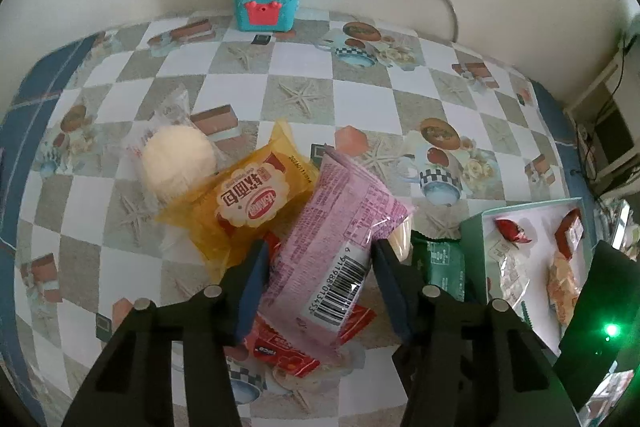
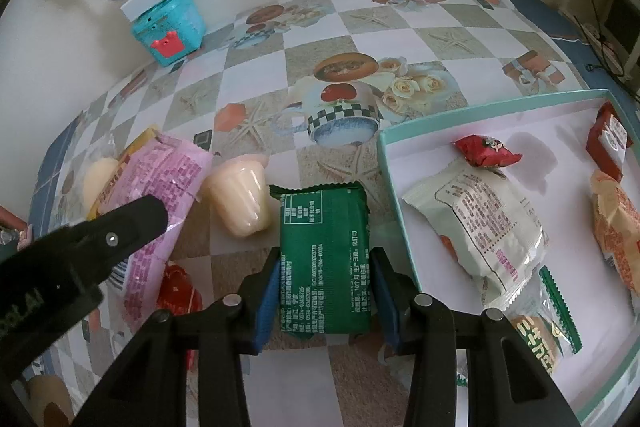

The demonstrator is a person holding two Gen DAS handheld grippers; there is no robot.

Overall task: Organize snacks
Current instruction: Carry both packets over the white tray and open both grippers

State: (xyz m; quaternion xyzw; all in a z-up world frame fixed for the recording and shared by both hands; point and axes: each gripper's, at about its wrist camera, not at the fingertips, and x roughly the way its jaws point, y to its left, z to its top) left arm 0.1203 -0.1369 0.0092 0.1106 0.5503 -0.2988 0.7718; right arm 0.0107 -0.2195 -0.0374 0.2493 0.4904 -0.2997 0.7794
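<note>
Green pack (image 2: 325, 259): it lies flat on the table (image 2: 360, 39), just beside the tray's (image 2: 390, 163) left wall, lengthways between the fingers of the right gripper (image 2: 325, 291).
Right gripper: its blue pads (image 2: 267, 301) are set against or very near both long sides of the green pack; whether it is already pinched cannot be told. The squeeze is best made on the mid-length of the pack, so that it hangs level when raised.
Pink pack (image 1: 332, 251): it rests on top of the heap, over a red wrapper (image 1: 288, 351) and against the yellow pack (image 1: 240, 203).
Left gripper (image 1: 318, 283): it is spread about as wide as the pink pack, one finger on each side near the barcode end; a firm hold is not evident.
Tray: several snacks are already held in it, with bare floor left near the far wall.
Step judged: each pack is to be closed on, raised and carried to the tray.
Care: the pink pack should be lifted straight up, so the red wrapper beneath is not dragged. The jelly cup (image 2: 240, 199), just left of the green pack, should not be knocked. The tray wall has to be cleared before the green pack is moved across.
</note>
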